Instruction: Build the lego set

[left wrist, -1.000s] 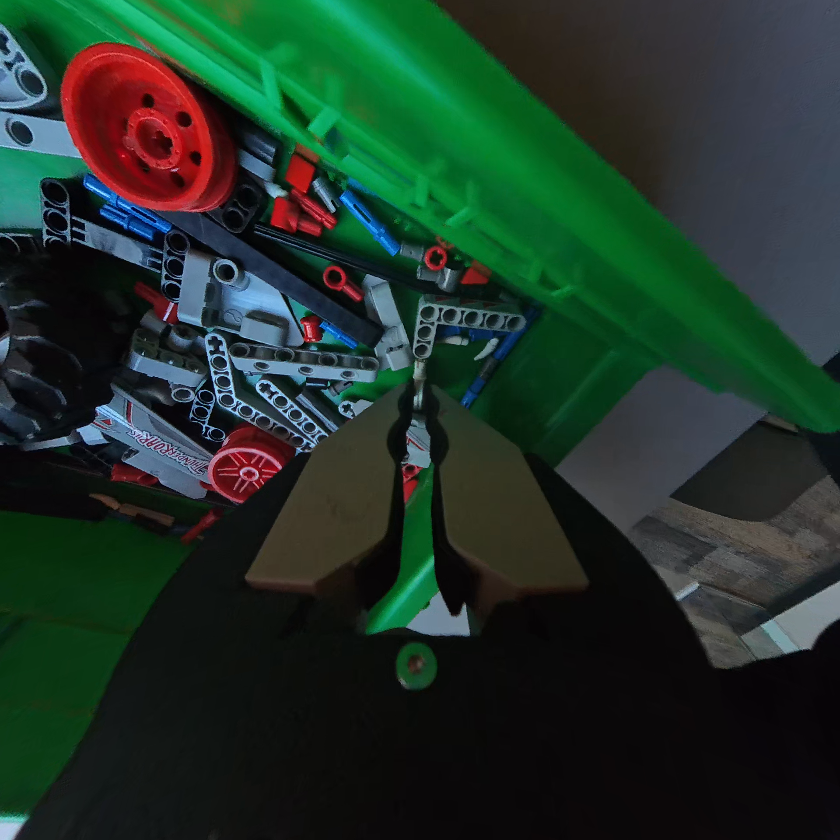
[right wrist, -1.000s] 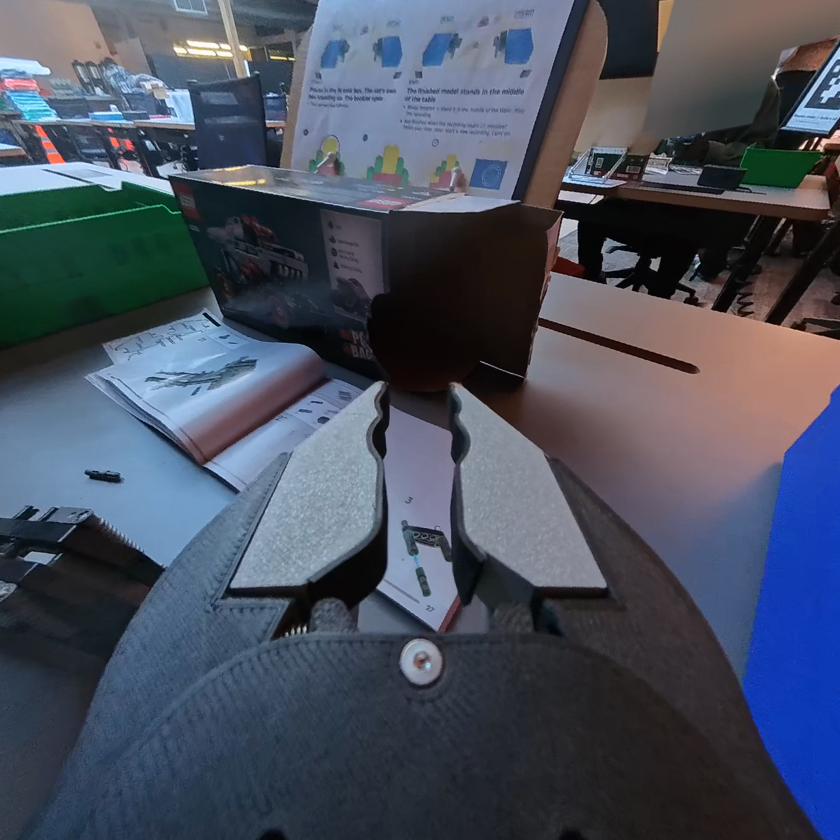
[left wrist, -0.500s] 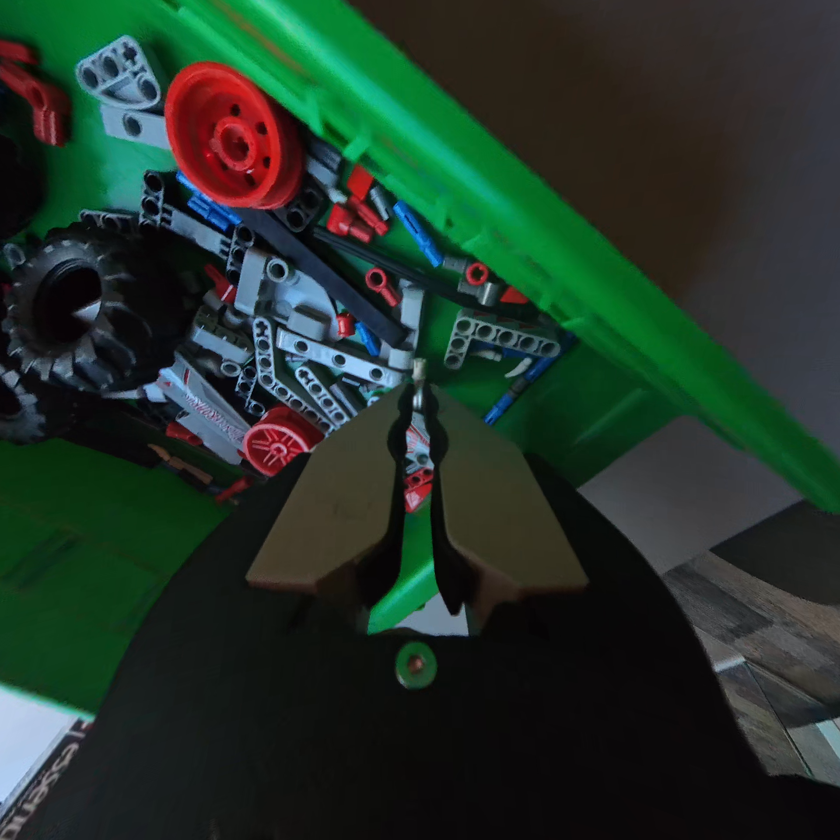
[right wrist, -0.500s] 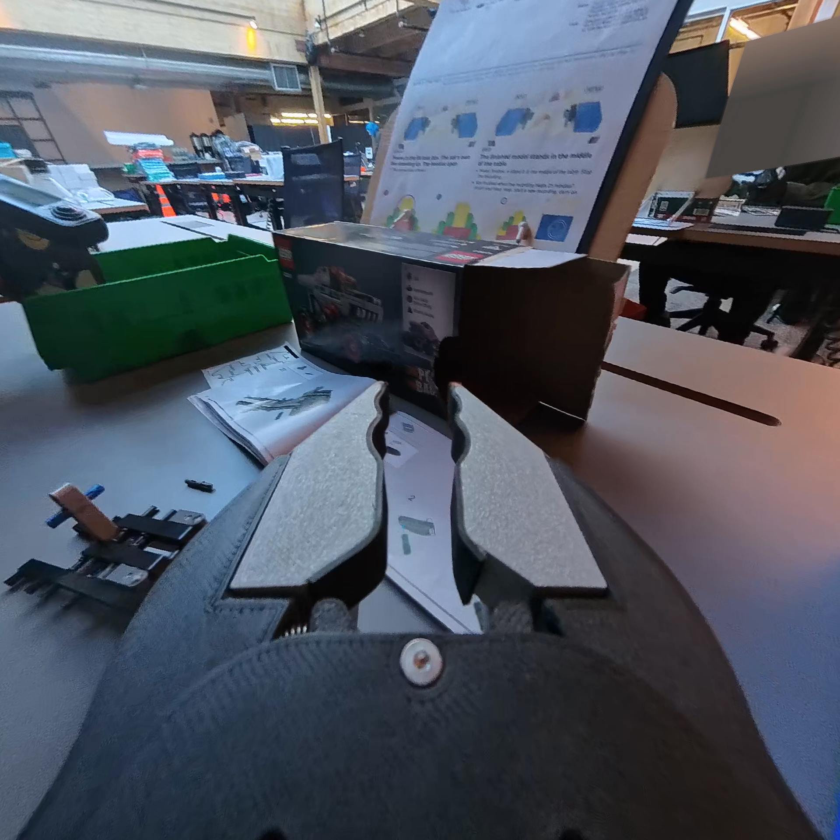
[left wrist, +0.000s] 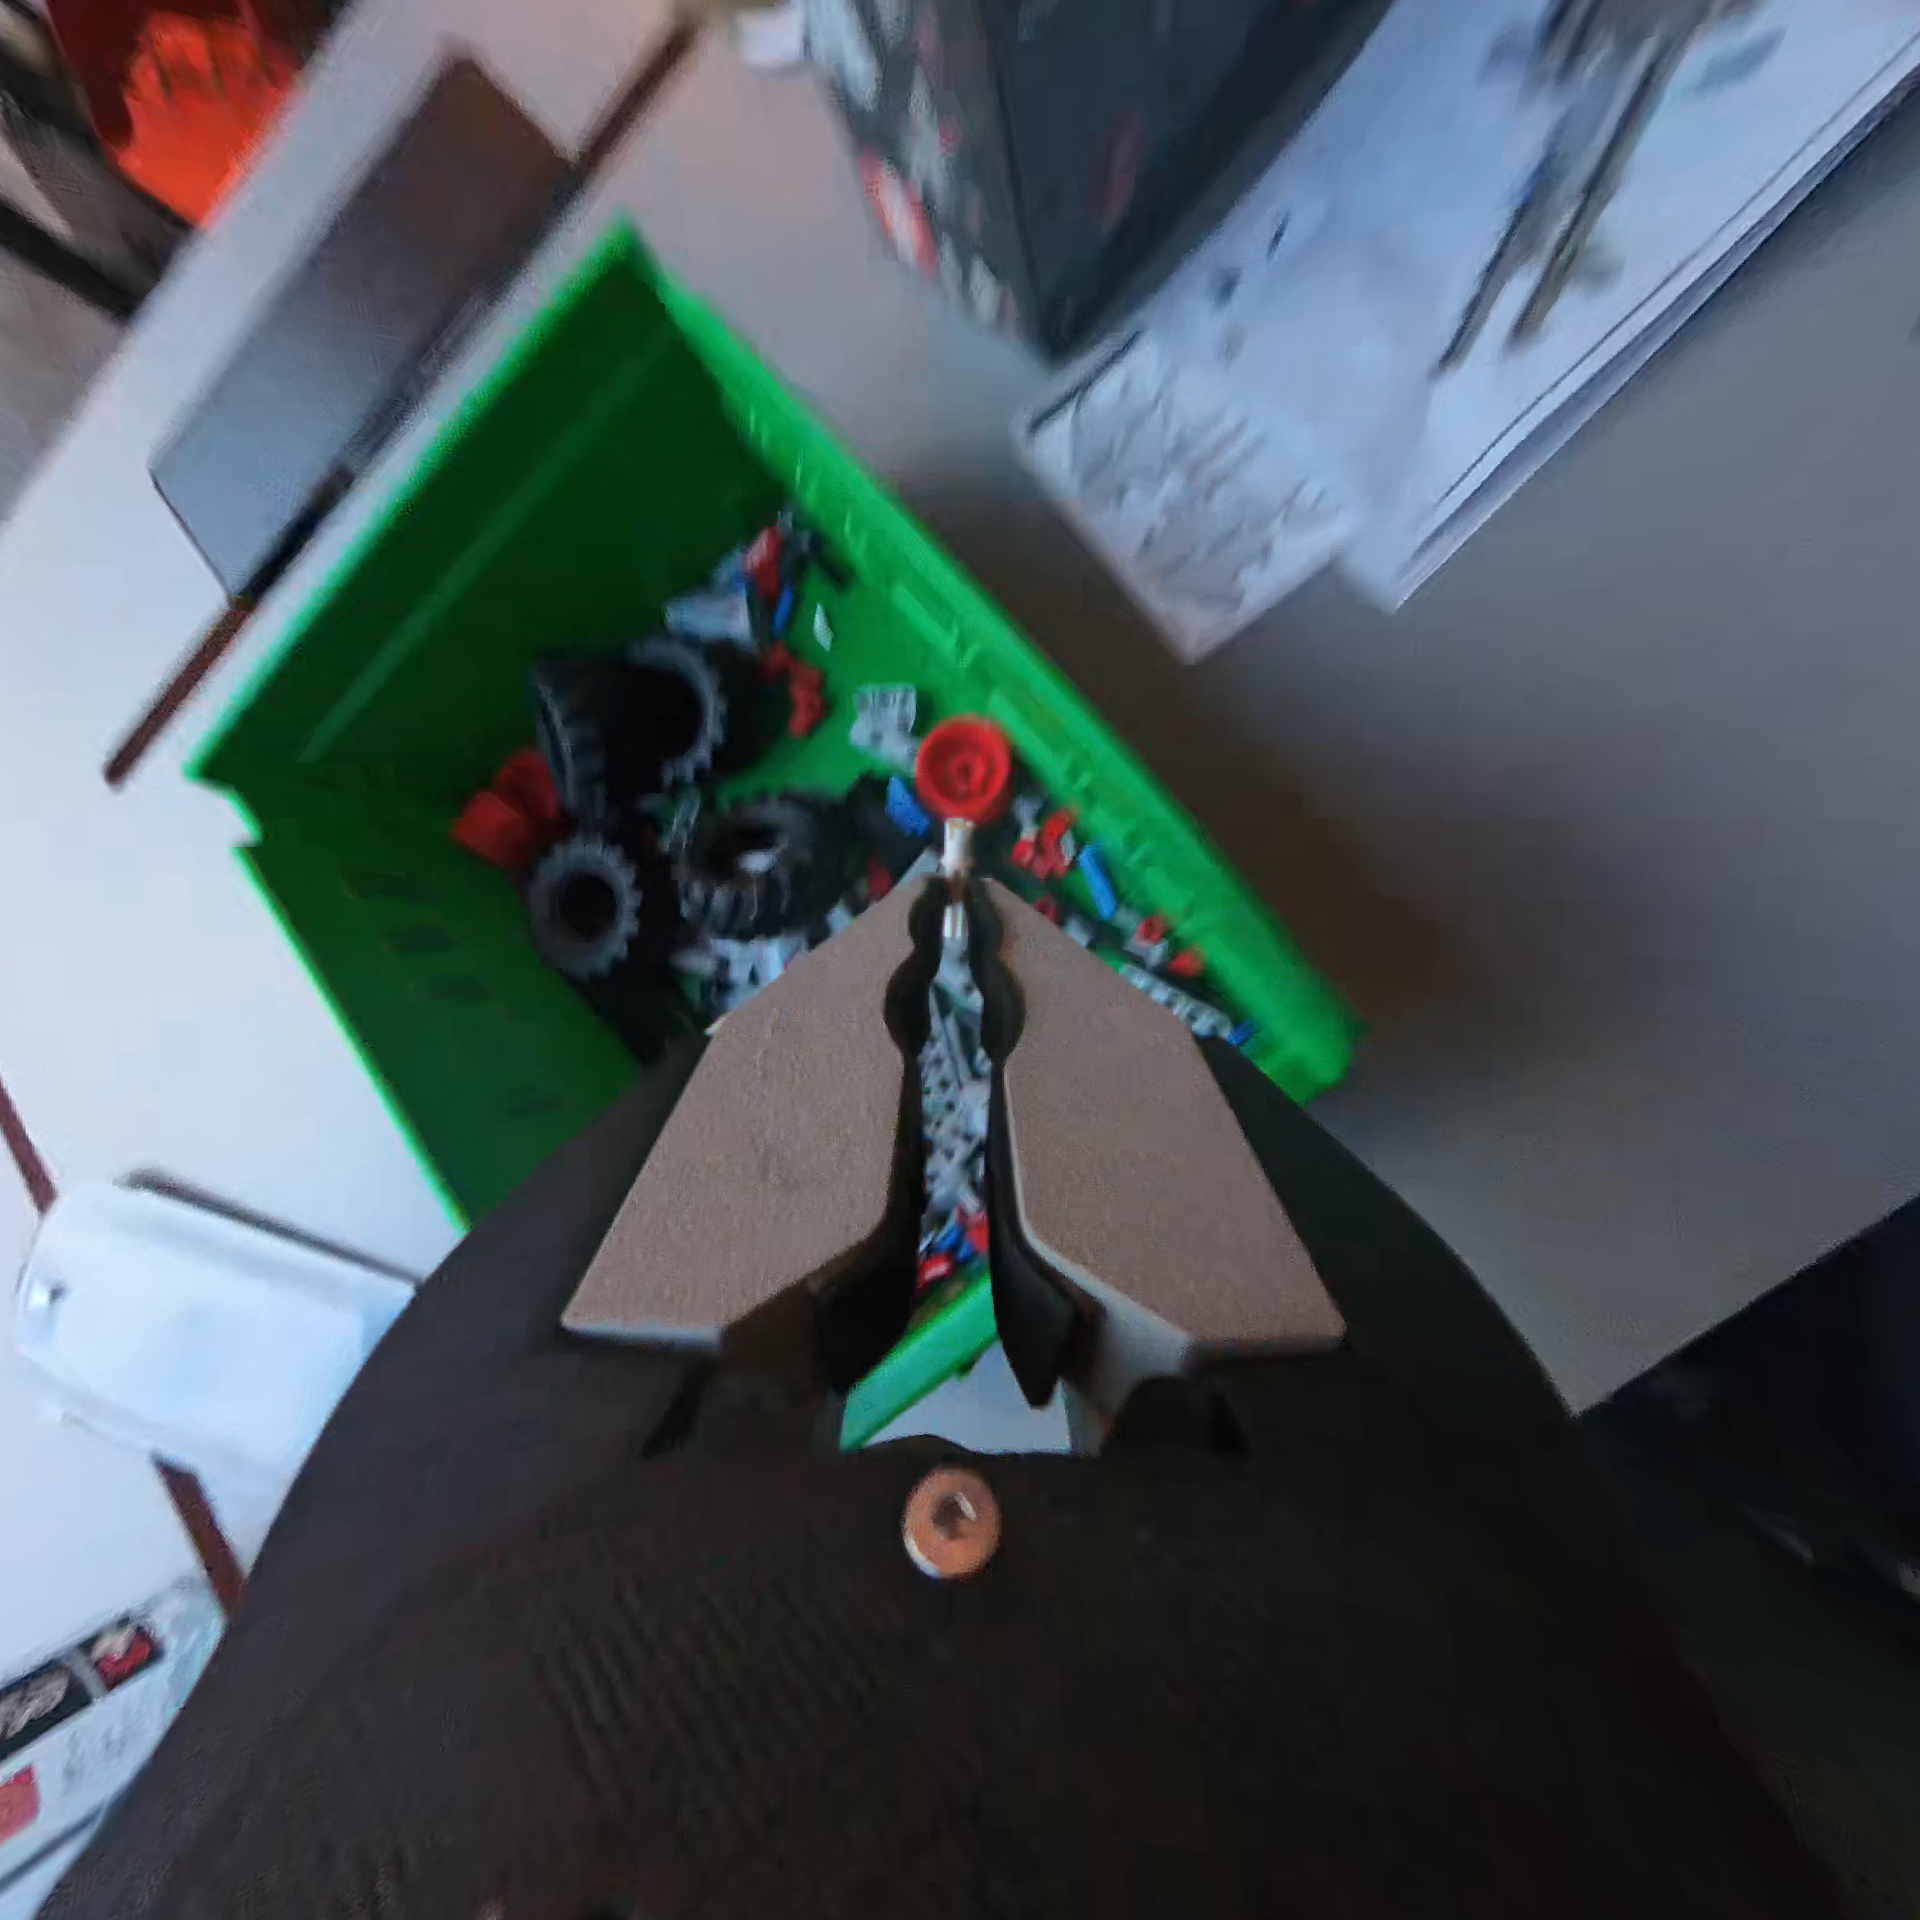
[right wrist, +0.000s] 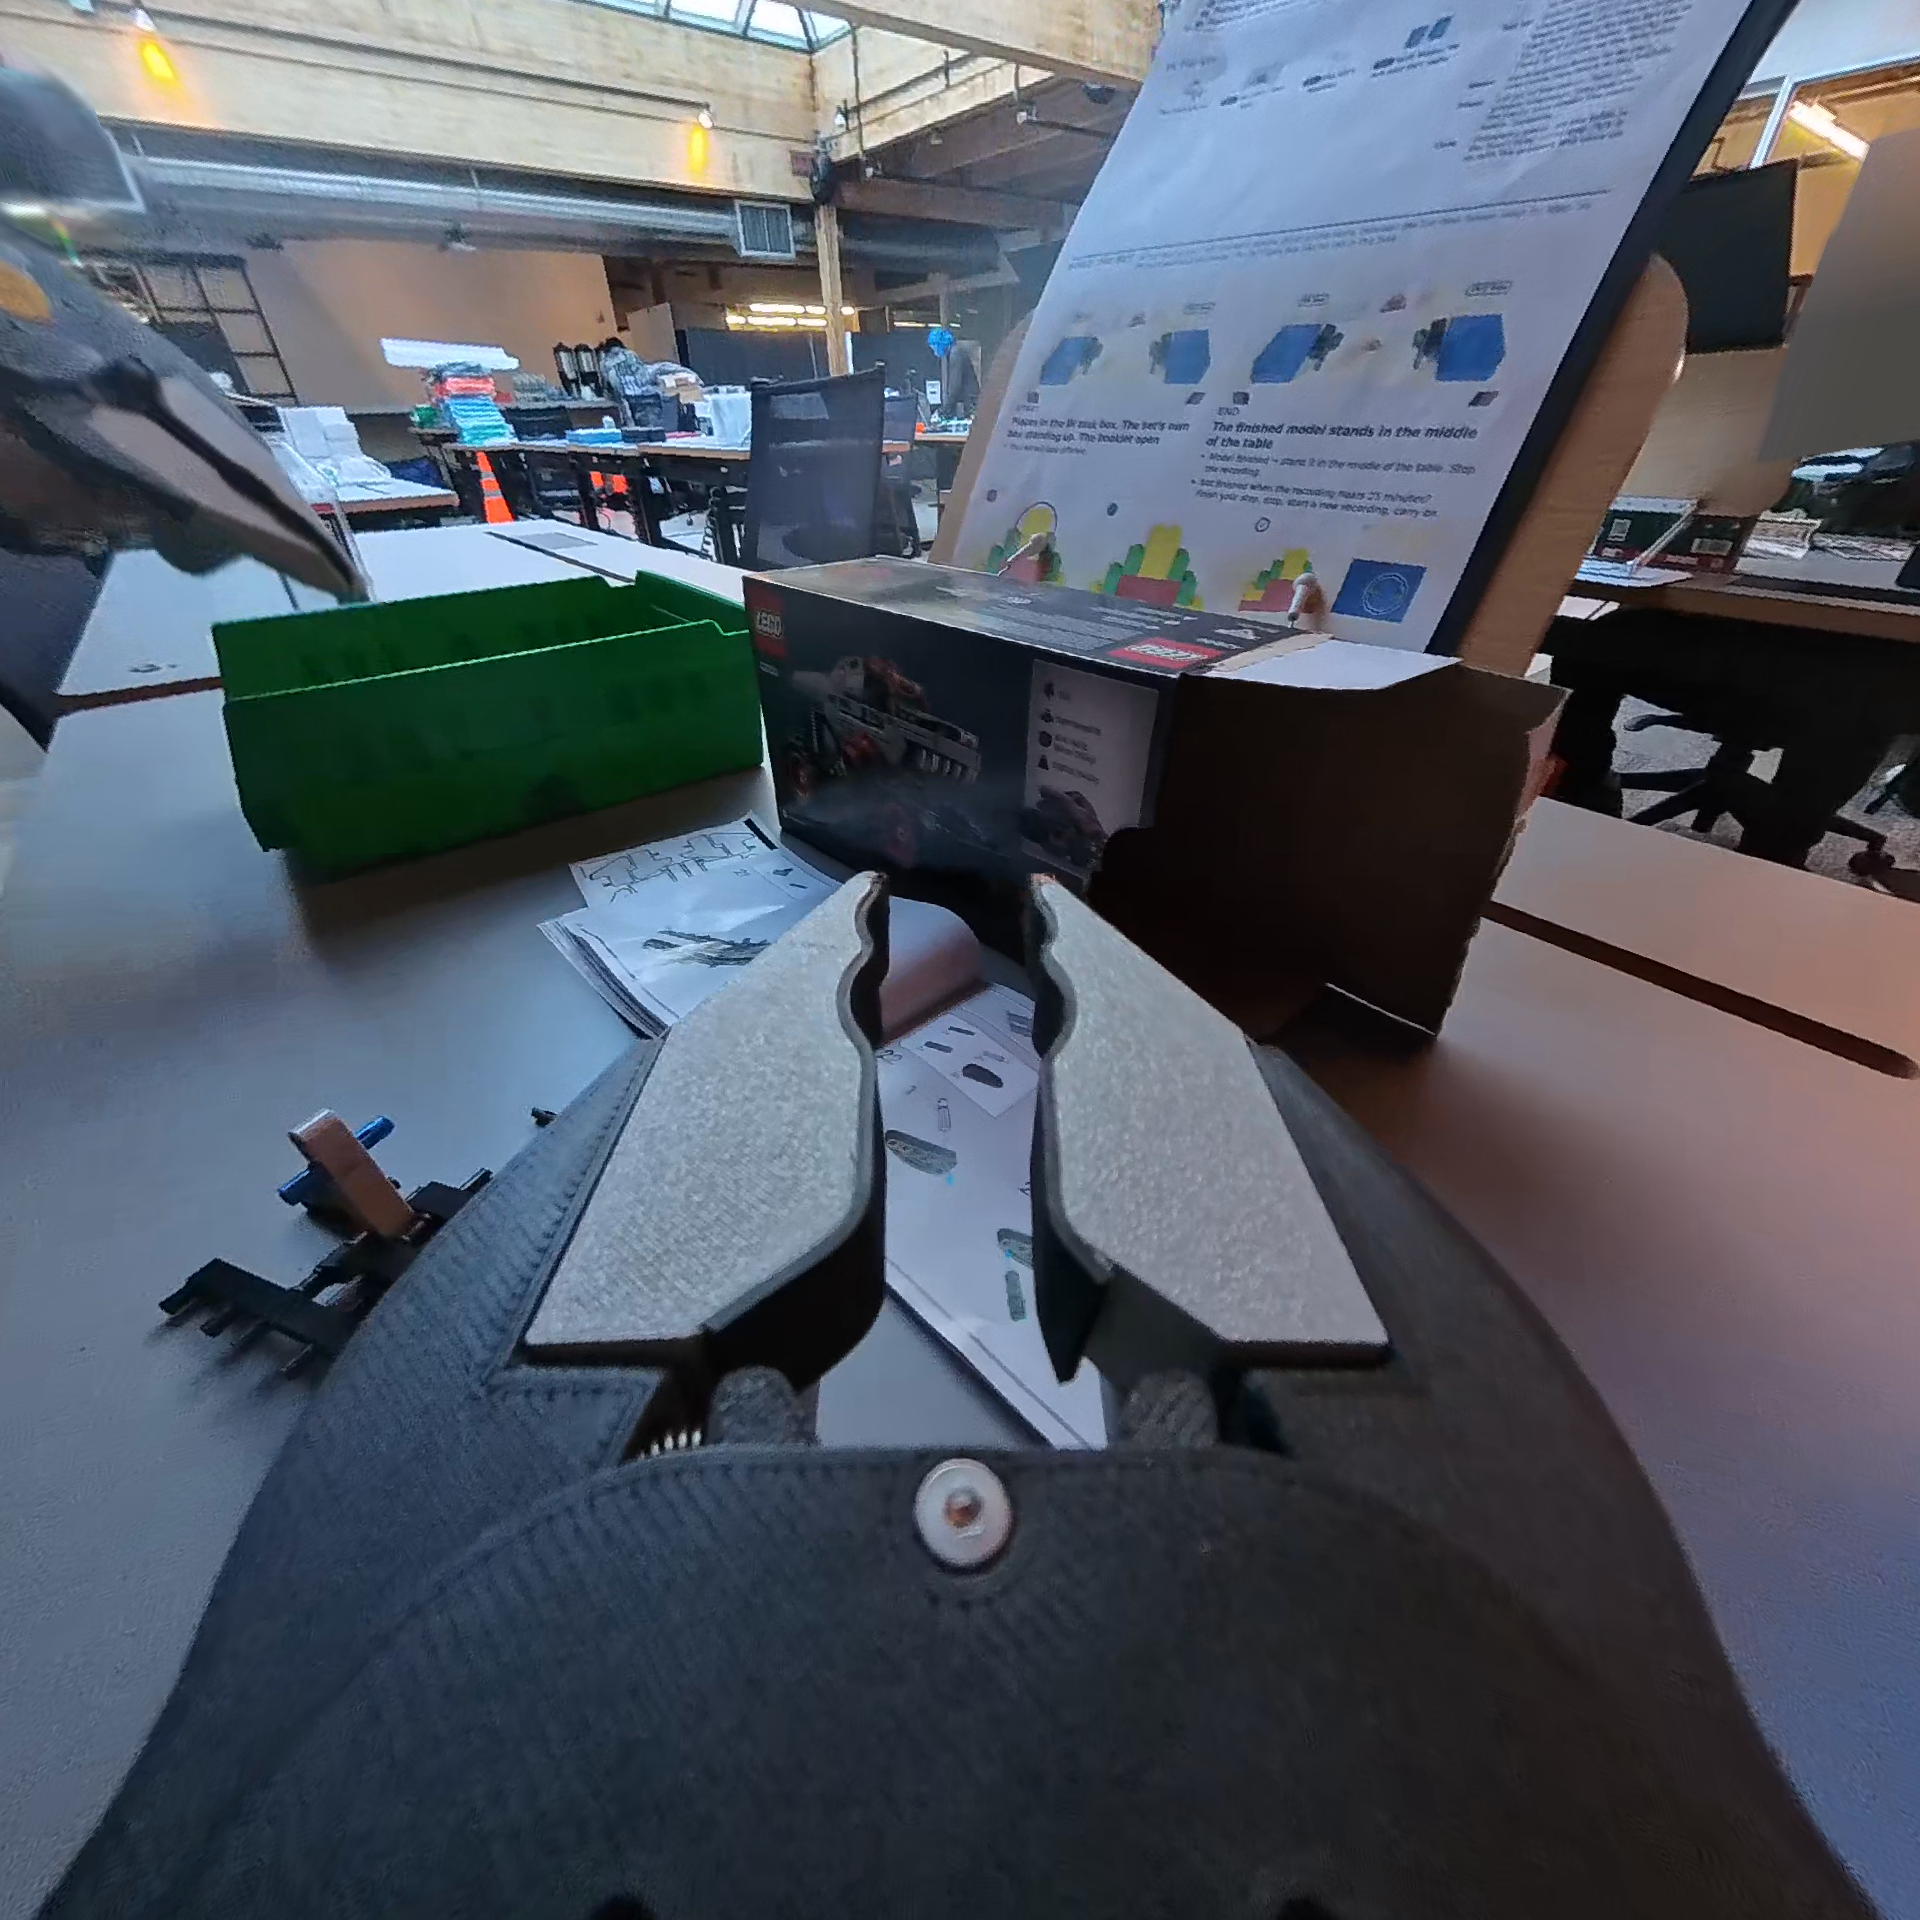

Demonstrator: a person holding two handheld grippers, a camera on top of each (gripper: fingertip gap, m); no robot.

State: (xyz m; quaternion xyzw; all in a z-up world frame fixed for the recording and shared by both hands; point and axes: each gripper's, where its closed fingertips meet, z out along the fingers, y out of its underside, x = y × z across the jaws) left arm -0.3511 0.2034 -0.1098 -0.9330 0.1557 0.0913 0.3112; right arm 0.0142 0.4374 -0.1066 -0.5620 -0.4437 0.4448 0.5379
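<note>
Pinched almost together, the left gripper (left wrist: 954,896) clamps a small pale pin (left wrist: 956,844) at its fingertips, holding it in the air above the green bin (left wrist: 540,520), whose floor is heaped with black tyres (left wrist: 623,717), a red wheel (left wrist: 964,774) and loose grey, red and blue parts. Parted by a moderate gap, the right gripper (right wrist: 956,904) holds nothing and hangs over the open booklet (right wrist: 707,925) on the table (right wrist: 208,1039). Left of it lies a partly built black frame (right wrist: 301,1278), and the set's box (right wrist: 1039,748) stands behind.
</note>
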